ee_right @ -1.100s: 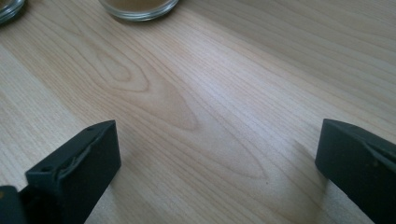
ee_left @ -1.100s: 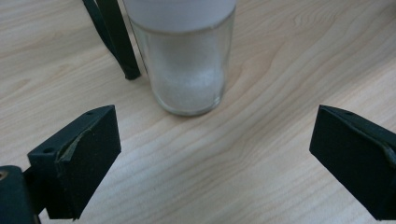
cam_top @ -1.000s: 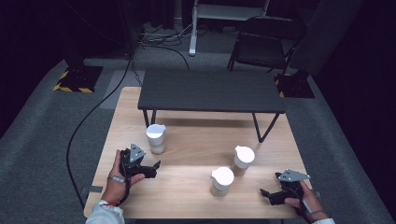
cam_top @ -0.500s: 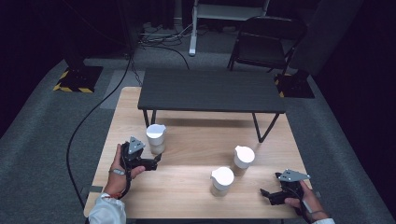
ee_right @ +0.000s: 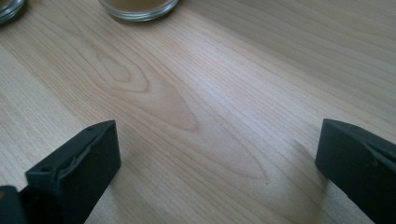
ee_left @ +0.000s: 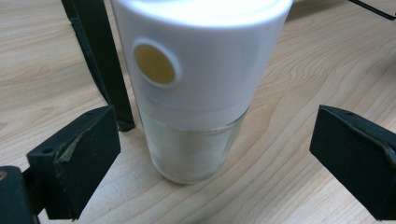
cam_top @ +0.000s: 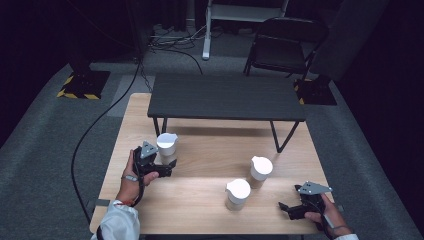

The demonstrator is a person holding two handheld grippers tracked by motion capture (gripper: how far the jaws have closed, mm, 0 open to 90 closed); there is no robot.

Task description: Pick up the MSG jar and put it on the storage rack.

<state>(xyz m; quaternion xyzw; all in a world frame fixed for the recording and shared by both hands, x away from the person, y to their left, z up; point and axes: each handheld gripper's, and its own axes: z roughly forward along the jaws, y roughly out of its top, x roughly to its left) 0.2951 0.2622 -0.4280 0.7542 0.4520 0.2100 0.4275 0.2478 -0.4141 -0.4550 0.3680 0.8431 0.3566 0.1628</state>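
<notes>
Near the table's front right corner, the right gripper (cam_top: 292,209) rests low over bare wood, its jaws spread wide with nothing between them. Farther in on the left, the left gripper (cam_top: 167,167) is also wide open, its jaws flanking the jar (ee_left: 196,88) without touching it. The jar stands upright on the wooden table (cam_top: 200,210), just in front of the dark bench (cam_top: 225,97): a clear glass base, a tall white cap bearing a round tan dot.
</notes>
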